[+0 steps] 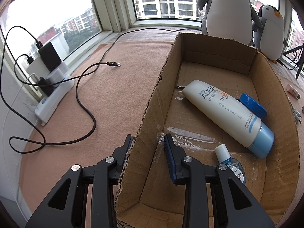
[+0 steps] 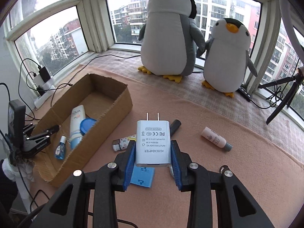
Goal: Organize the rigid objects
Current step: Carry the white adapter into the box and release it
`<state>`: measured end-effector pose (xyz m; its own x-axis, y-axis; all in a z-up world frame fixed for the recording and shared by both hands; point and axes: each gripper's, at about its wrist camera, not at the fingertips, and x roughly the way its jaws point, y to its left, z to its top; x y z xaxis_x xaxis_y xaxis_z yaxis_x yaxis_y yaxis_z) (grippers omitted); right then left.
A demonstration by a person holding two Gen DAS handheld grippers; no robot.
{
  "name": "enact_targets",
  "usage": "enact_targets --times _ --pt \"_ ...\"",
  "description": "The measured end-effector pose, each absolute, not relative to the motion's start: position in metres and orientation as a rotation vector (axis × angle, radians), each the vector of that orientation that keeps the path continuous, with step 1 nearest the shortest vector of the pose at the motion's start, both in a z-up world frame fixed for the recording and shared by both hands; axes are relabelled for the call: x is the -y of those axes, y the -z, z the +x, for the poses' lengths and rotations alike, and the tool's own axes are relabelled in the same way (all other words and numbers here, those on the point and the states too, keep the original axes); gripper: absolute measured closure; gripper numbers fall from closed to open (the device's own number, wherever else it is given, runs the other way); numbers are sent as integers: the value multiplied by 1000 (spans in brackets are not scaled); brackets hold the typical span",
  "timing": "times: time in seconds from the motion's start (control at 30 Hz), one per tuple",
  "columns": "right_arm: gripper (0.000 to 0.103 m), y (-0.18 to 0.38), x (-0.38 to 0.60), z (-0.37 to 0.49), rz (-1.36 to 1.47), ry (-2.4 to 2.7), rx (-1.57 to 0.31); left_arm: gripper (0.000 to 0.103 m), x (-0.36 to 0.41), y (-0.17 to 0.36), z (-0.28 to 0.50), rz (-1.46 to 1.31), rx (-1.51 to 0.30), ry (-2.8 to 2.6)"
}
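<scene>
My right gripper point(image 2: 153, 146) is shut on a white AC/DC adapter point(image 2: 153, 144), held above the mat with its prongs pointing away. The cardboard box point(image 2: 117, 112) lies to its left and holds a white sunscreen tube point(image 1: 224, 112), a blue lid point(image 1: 252, 105) and a small eye-drop bottle point(image 1: 226, 157). My left gripper point(image 1: 148, 142) is open and straddles the box's left wall point(image 1: 152, 102), one finger inside and one outside. It also shows in the right wrist view point(image 2: 53, 129).
On the mat near the right gripper lie a pink tube point(image 2: 215, 137), a dark marker point(image 2: 174, 126), a small patterned tube point(image 2: 123, 141) and a blue card point(image 2: 142, 176). Two plush penguins point(image 2: 169, 32) stand by the window. A power strip point(image 1: 55, 95) and cable point(image 1: 89, 112) lie left.
</scene>
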<state>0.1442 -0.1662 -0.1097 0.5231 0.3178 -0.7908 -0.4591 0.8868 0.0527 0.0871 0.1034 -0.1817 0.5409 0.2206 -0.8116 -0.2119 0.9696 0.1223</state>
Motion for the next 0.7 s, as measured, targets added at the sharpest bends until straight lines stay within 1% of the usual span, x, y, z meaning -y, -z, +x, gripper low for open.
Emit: enact_targets --times 0.33,0.7 --pt "71 103 89 114 -213 -636 -881 73 -104 182 87 9 -965 -256" --pt "71 112 51 102 -237 -700 -899 73 -104 181 87 10 -966 -257"
